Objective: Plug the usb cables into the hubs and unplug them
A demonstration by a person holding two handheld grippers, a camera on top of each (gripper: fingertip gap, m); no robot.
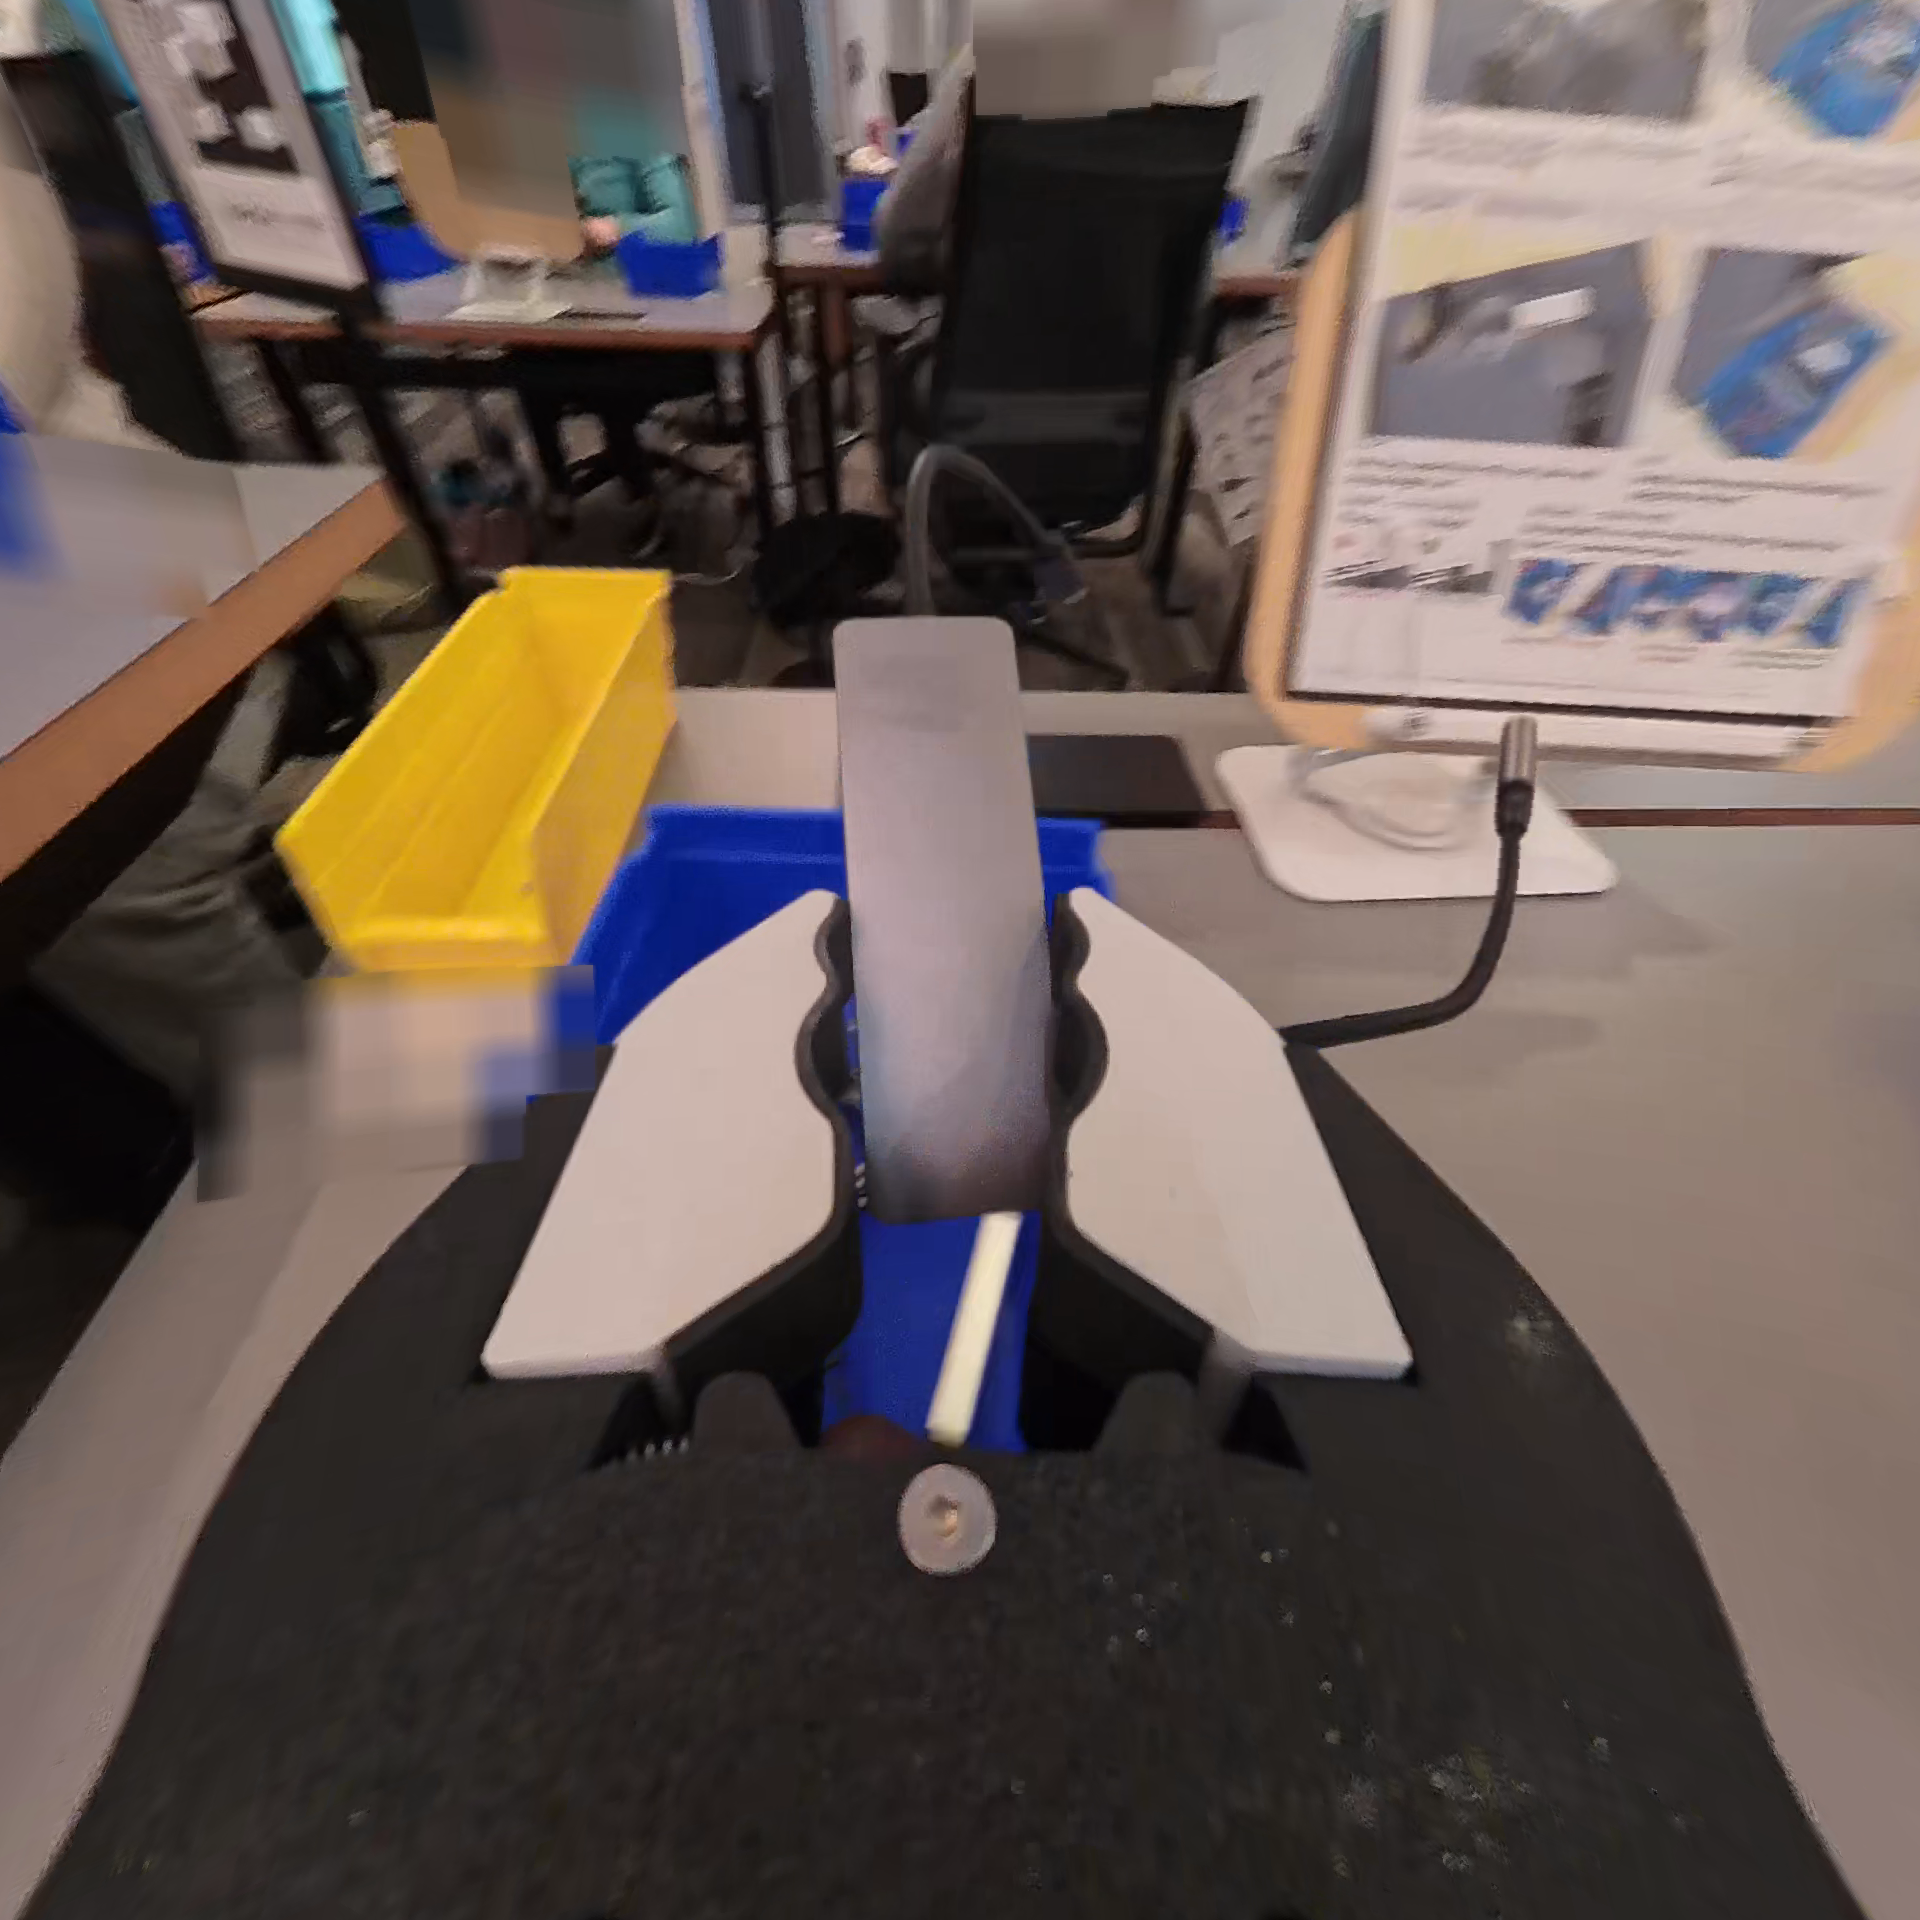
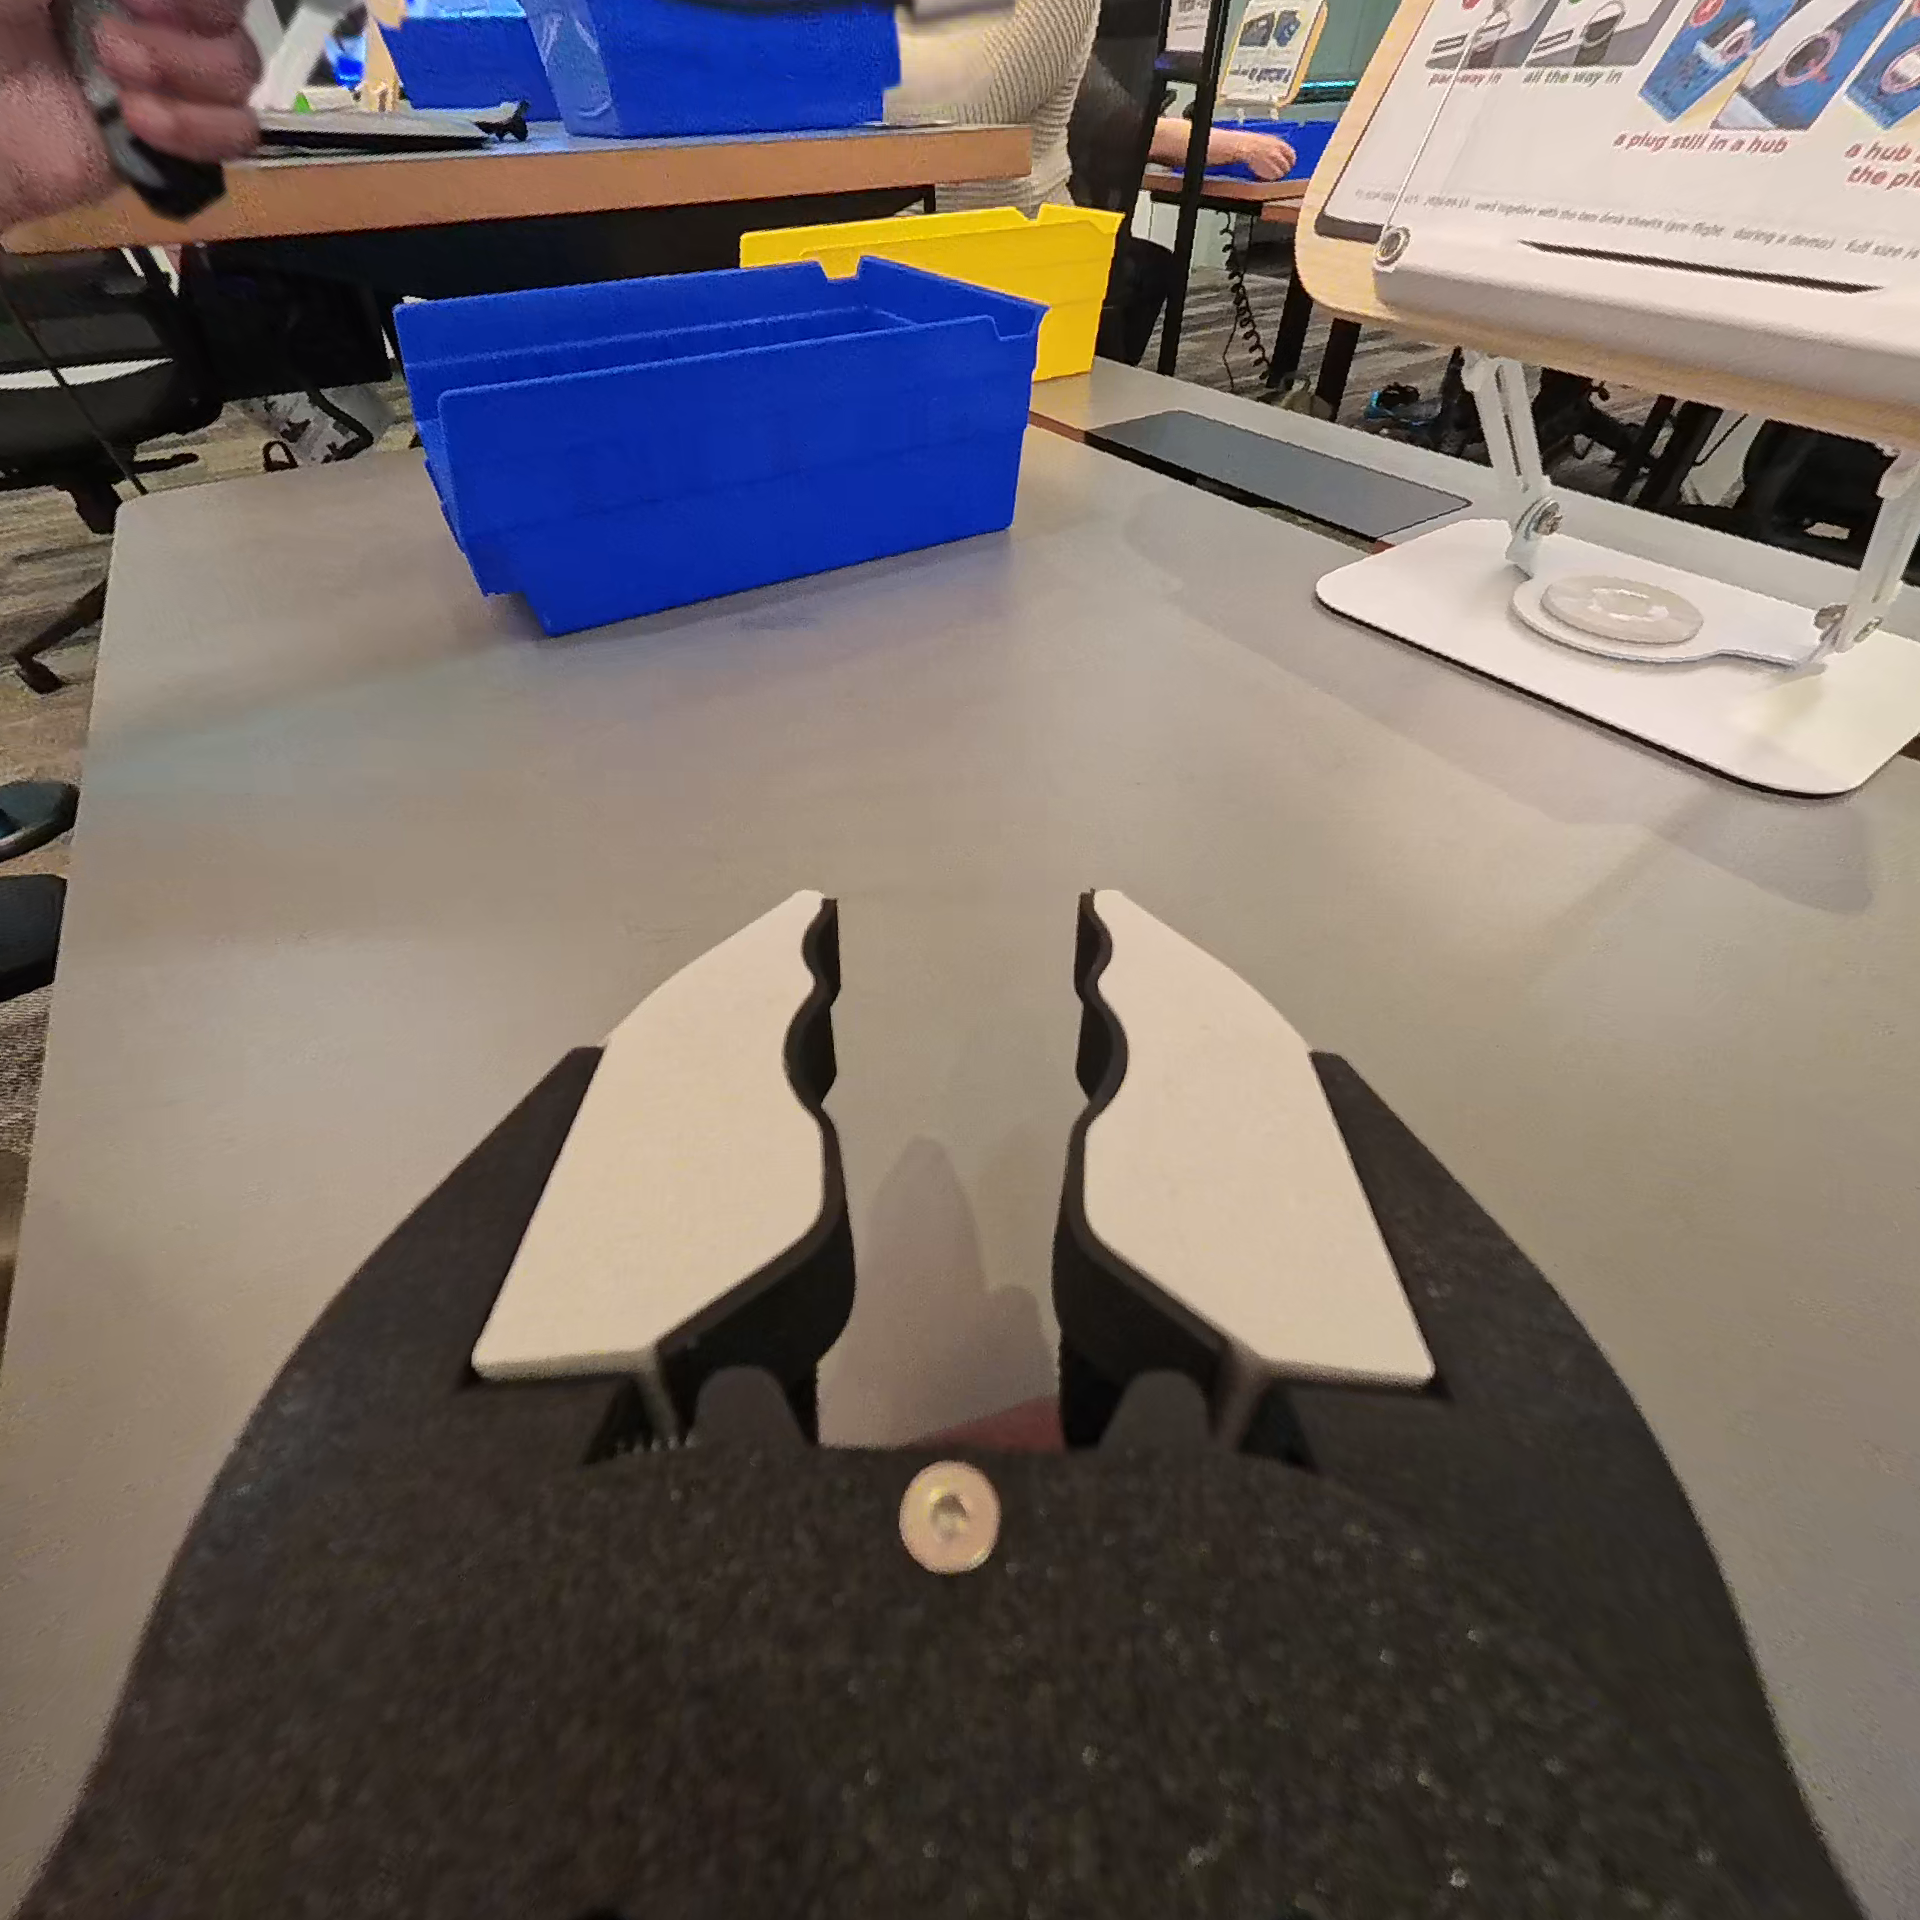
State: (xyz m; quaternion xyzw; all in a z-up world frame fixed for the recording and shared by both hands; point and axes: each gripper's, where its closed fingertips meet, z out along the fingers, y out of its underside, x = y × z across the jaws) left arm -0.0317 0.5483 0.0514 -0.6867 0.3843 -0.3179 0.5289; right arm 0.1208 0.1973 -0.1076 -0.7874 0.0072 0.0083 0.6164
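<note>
Grey metal fills my left gripper (image 1: 951, 914): its two jaws are pressed on the sides of a flat dark grey hub (image 1: 935, 883), which stands out forward past the fingertips. A thin black cable (image 1: 1496, 914) runs from the right side of this gripper, rises in a curve and ends in a small grey plug (image 1: 1518, 740), free in the air before the white stand (image 1: 1423, 831). Under the hub is the blue bin (image 1: 727, 894), with a white strip (image 1: 971, 1330) visible inside between the jaws. A yellow bin (image 1: 488, 779) sits just left of it.

My right gripper (image 2: 956, 914) has its jaws spread and holds nothing; only the bare grey table (image 2: 935, 748) is between them. Farther ahead stands the blue bin (image 2: 727, 447), the yellow bin (image 2: 987, 270) behind it, and a flat black pad (image 2: 1278, 473) near the white stand (image 2: 1621, 644).
</note>
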